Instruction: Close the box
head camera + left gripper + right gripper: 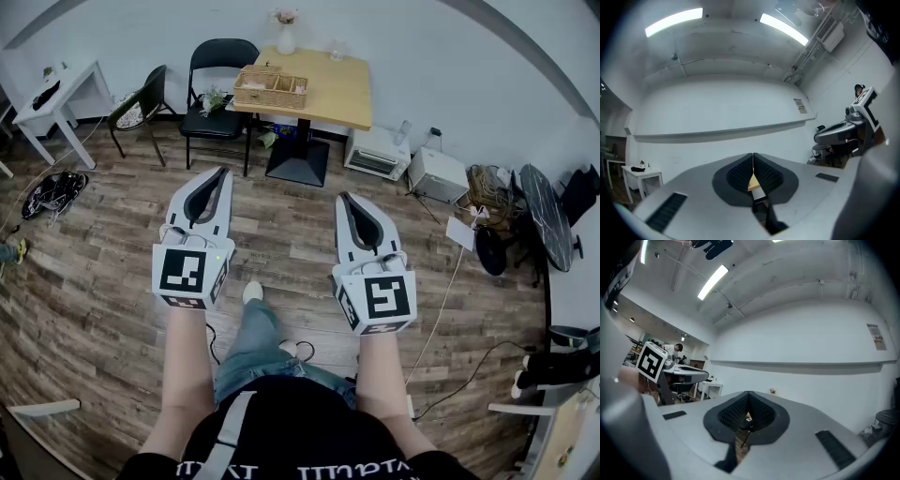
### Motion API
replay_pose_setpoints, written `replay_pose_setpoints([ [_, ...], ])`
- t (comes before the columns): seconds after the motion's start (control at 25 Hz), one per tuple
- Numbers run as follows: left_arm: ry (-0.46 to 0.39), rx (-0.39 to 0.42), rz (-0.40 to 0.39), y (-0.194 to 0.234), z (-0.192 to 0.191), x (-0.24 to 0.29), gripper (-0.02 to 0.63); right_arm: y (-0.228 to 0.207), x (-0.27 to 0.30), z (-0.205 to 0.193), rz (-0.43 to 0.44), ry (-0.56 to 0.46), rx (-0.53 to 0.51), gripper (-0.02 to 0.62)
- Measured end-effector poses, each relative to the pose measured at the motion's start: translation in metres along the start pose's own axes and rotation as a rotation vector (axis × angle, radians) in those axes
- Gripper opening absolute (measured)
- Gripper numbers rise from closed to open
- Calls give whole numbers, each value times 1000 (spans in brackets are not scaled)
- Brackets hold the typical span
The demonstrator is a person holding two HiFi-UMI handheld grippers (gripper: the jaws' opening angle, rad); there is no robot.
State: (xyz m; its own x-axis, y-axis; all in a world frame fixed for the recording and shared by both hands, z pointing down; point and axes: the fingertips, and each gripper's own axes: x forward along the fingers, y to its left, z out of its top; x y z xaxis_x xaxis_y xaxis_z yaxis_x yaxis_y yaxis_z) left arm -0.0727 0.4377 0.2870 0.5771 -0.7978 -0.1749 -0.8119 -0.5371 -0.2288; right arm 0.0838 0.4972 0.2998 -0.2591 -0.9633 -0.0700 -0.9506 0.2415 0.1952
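A wicker box [270,89] stands on a small wooden table [333,94] far ahead by the white wall; its top looks open. I cannot make the box out in either gripper view. My left gripper [223,172] and my right gripper [343,197] are held side by side above the wood floor, well short of the table. Both point forward at the wall. The left gripper [753,154] has its jaws closed tip to tip with nothing between them. The right gripper [748,393] is likewise shut and empty.
Two black folding chairs [217,89] stand left of the table, and a white side table [58,94] is at far left. White appliances [380,150] and cables [487,187] sit on the floor at right, near a round dark table [548,216]. A vase [285,33] tops the wooden table.
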Motion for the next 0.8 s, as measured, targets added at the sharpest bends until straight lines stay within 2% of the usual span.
replay_pose_setpoints([
  [0.2, 0, 16, -18, -8, 1, 5, 14, -6, 1, 3, -7, -14, 10, 14],
  [0.4, 3, 22, -9, 11, 2, 16, 12, -4, 27, 5, 8, -19, 17, 14],
  [0.6, 14, 11, -1, 37, -8, 39, 12, -7, 65, -2, 39, 4, 110, 26],
  [0.64, 17, 6, 0, 42, -11, 45, 13, -7, 74, -6, 58, 18, 121, 96],
  [0.68, 19, 1, -1, 47, -15, 51, 14, -7, 83, -9, 77, 31, 128, 194],
  [0.72, 21, -4, -2, 52, -19, 58, 14, -8, 93, -12, 90, 42, 133, 229],
  [0.8, 27, -11, -1, 64, -27, 73, 13, -10, 113, -17, 102, 60, 137, 244],
])
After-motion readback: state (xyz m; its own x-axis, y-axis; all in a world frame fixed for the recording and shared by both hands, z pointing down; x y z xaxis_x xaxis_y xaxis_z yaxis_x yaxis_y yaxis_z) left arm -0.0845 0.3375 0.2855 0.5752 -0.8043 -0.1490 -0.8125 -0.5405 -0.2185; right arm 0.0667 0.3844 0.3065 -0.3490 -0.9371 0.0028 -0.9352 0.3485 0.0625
